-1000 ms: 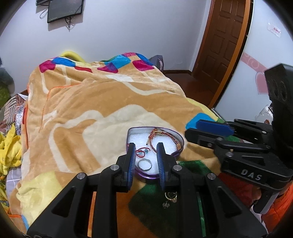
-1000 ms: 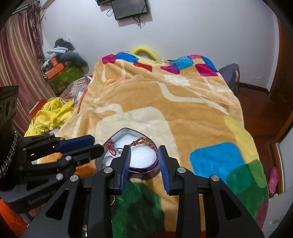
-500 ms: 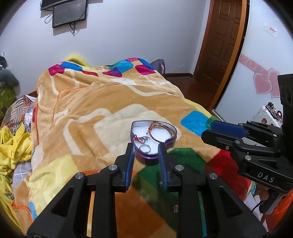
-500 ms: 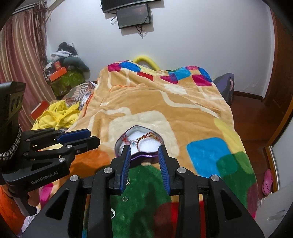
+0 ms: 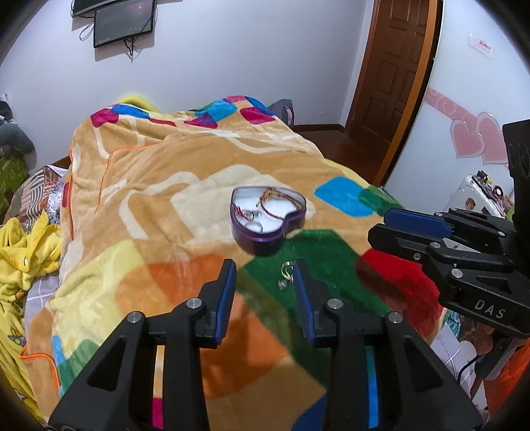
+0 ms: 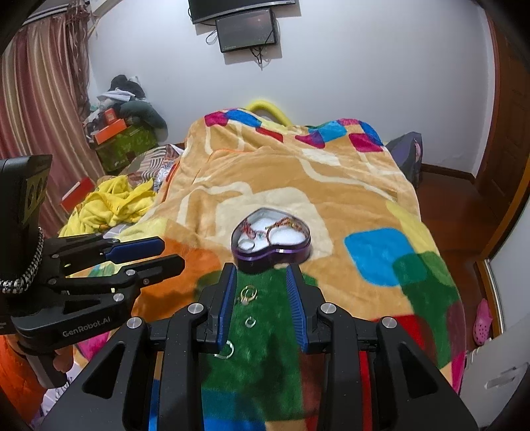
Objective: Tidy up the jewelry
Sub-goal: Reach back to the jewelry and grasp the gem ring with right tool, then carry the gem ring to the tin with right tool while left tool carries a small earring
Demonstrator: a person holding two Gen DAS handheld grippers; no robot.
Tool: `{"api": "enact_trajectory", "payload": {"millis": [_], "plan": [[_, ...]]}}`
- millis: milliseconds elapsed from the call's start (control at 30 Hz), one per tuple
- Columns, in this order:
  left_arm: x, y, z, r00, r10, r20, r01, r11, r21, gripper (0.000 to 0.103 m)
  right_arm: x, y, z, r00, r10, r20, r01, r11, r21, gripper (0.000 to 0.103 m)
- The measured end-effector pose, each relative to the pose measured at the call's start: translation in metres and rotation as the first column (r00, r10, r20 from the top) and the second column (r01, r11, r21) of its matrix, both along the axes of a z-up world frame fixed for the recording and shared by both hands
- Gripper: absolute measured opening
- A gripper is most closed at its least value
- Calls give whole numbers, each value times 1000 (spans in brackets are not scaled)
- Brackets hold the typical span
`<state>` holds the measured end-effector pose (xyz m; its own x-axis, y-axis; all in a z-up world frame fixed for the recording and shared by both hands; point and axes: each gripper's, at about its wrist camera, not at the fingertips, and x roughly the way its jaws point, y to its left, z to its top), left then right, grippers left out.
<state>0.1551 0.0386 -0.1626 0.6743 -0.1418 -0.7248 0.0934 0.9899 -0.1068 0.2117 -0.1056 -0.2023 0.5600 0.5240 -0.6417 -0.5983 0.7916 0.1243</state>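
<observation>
A purple heart-shaped tin (image 5: pixel 267 218) with a white lining sits on the colourful blanket; it also shows in the right wrist view (image 6: pixel 272 239). It holds a red braided bracelet (image 5: pixel 276 203), a red cord piece and a silver ring (image 5: pixel 255 226). Small gold and silver rings (image 6: pixel 248 294) lie loose on the green patch in front of the tin, with another ring (image 6: pixel 250 321) and a silver ring (image 6: pixel 226 351) nearer. My left gripper (image 5: pixel 264 291) is open and empty, held back above the blanket. My right gripper (image 6: pixel 261 295) is open and empty, over the loose rings.
The blanket (image 5: pixel 139 185) covers a bed. Yellow clothes (image 6: pixel 109 202) and boxes (image 6: pixel 122 139) lie at the left. A wooden door (image 5: pixel 394 66) stands at the right, a monitor (image 6: pixel 246 30) on the far wall.
Both grippers have pulled back and up from the tin, so it looks smaller and farther. The loose rings on the green patch have come into view.
</observation>
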Motion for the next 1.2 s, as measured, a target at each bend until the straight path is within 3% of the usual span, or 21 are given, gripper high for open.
{"api": "enact_trajectory", "payload": {"millis": [400, 700, 1000, 1200], "plan": [[-15, 7, -32, 997, 7, -82, -8, 1000, -7, 35, -12, 13, -43, 994, 43, -102, -50, 996, -68, 28], [-16, 12, -44, 994, 21, -112, -24, 999, -24, 35, -11, 34, -79, 967, 105, -231, -128, 988, -85, 28], [-7, 5, -47, 993, 2, -115, -5, 1000, -25, 35, -16, 29, -78, 974, 133, -185, -147, 987, -66, 26], [5, -9, -51, 991, -29, -130, 25, 999, -31, 35, -10, 17, -71, 985, 91, -145, -101, 993, -62, 26]]}}
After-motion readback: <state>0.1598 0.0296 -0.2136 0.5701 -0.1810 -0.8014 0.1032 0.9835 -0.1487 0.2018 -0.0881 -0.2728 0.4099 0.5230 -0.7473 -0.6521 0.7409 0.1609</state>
